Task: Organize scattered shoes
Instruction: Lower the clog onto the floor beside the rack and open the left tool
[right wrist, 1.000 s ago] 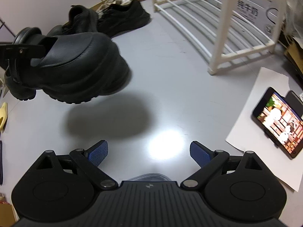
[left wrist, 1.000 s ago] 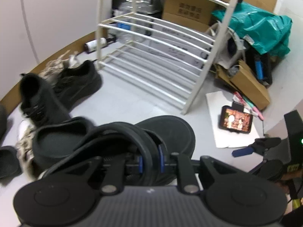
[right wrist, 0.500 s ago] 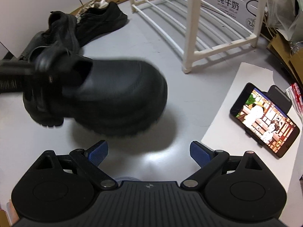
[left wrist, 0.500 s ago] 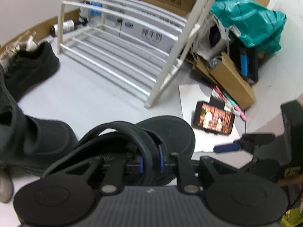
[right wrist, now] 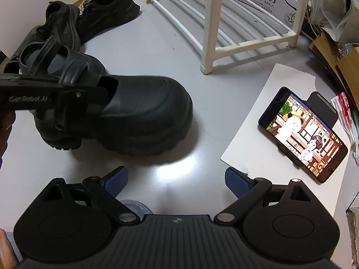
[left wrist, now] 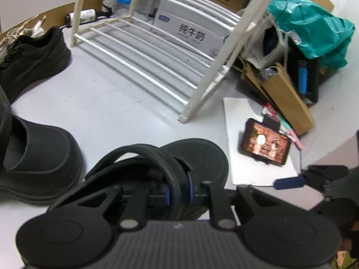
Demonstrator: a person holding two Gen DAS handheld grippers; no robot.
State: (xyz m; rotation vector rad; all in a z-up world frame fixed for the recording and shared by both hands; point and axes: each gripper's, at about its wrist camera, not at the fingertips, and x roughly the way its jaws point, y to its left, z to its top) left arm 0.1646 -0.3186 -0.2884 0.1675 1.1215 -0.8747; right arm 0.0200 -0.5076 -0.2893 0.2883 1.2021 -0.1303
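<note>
Clog (left wrist: 193,157) in closed left gripper (left wrist: 177,190)

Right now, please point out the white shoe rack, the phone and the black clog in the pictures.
white shoe rack (left wrist: 226,51), left wrist view, front post.
phone (right wrist: 305,134), right wrist view, lit screen.
black clog (right wrist: 143,114), right wrist view, toe cap.

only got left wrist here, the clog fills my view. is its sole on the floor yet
observer: In the right wrist view the clog looks set down, with its shadow tight under the sole. The left gripper has its heel strap.
operator: right gripper free
observer: Yes, the right gripper is open and empty over bare floor.
operator: how many sneakers back there
observer: Two black sneakers, side by side beyond a second clog.
</note>
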